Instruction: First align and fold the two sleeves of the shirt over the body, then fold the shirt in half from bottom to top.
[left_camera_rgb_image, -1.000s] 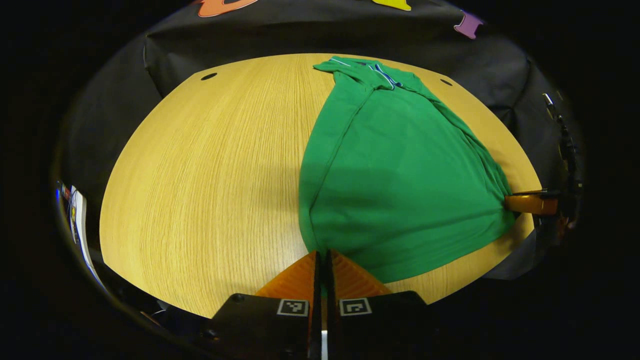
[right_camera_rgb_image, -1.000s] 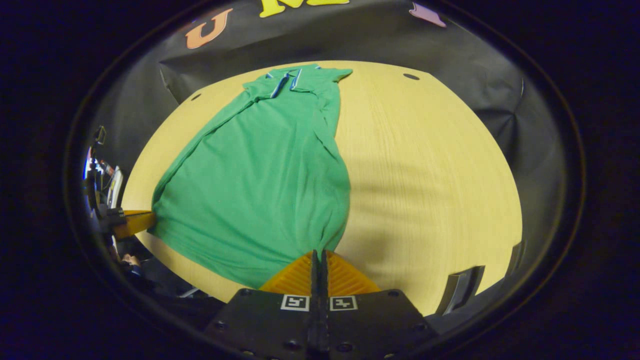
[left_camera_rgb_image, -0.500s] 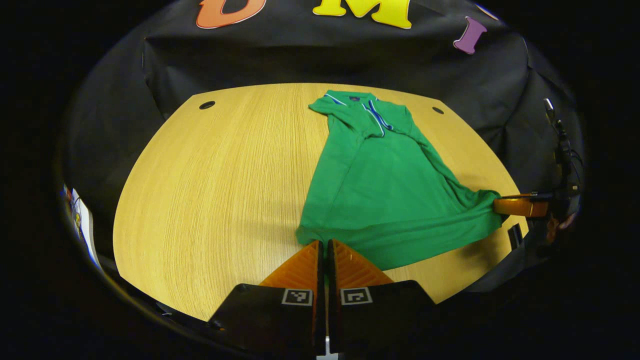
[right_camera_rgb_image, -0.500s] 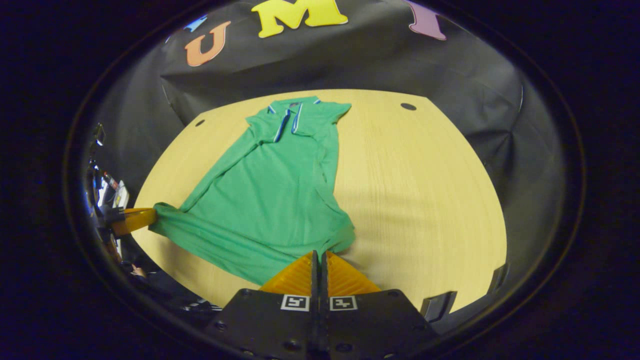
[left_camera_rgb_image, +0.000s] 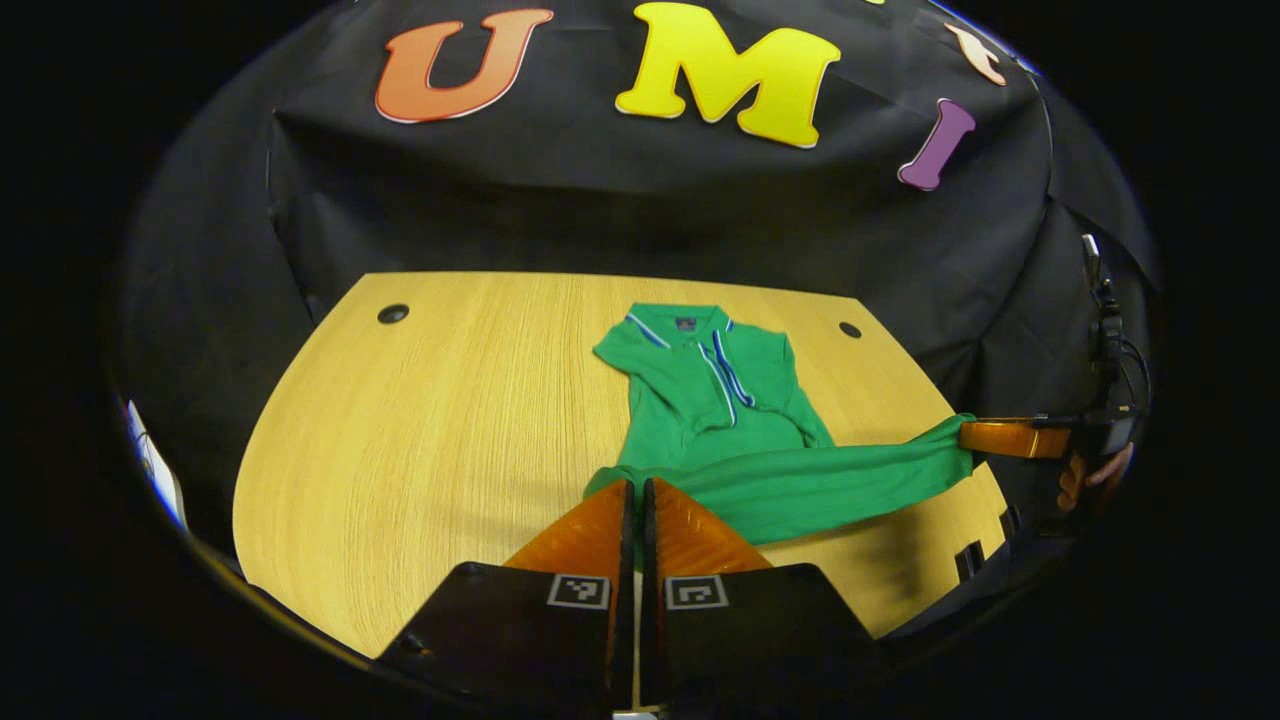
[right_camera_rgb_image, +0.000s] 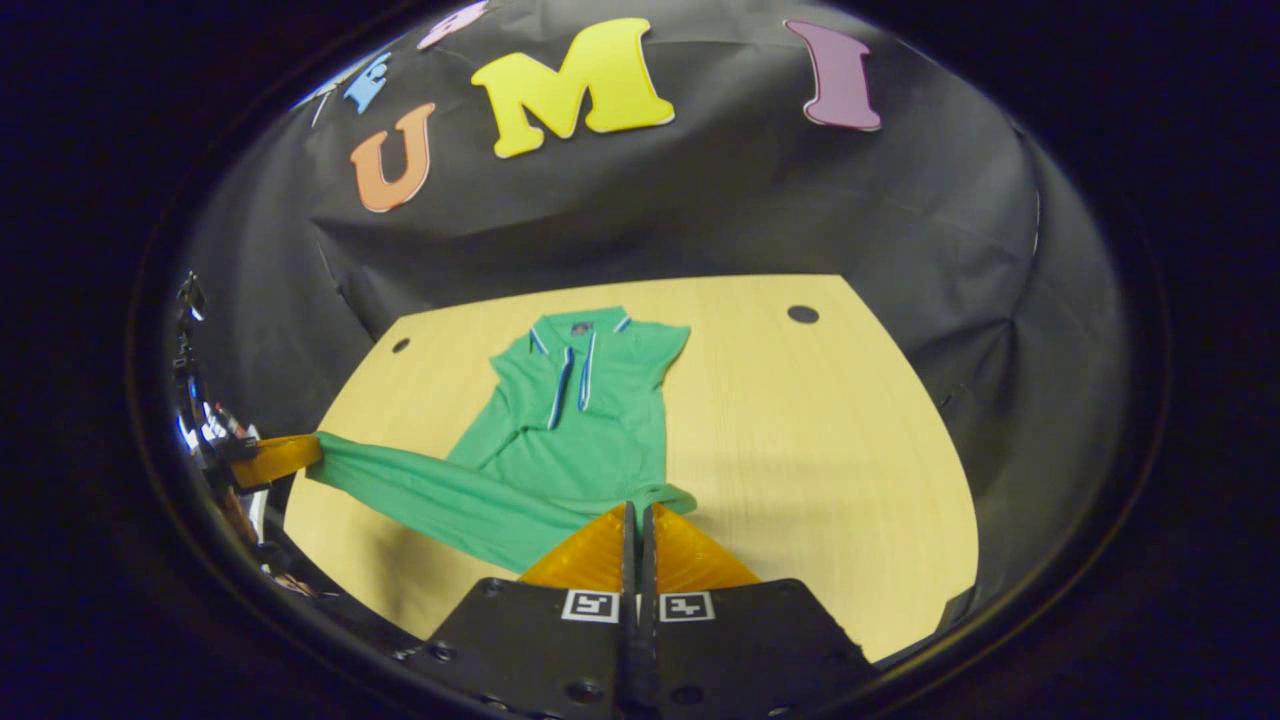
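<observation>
A green polo shirt (left_camera_rgb_image: 720, 400) (right_camera_rgb_image: 580, 410) lies on the wooden table (left_camera_rgb_image: 430, 420), collar toward the far wall, sleeves folded over the body. Its bottom hem is lifted off the table and stretched between the two grippers. My left gripper (left_camera_rgb_image: 634, 490) is shut on one hem corner. My right gripper (right_camera_rgb_image: 634, 512) is shut on the other hem corner. In the left gripper view the right gripper (left_camera_rgb_image: 1010, 438) holds the hem at the far right, and a hand (left_camera_rgb_image: 1095, 475) holds that gripper. In the right gripper view the left gripper (right_camera_rgb_image: 275, 457) holds the hem at the far left.
The table (right_camera_rgb_image: 800, 430) has two small dark holes (left_camera_rgb_image: 392, 313) (left_camera_rgb_image: 850, 329) near its far corners. Black cloth walls the booth behind the table. Bare wood lies left of the shirt in the left gripper view.
Both grippers have risen and moved toward the collar with the hem in them. The lower half of the shirt has lifted off the table, and less of the body lies flat.
</observation>
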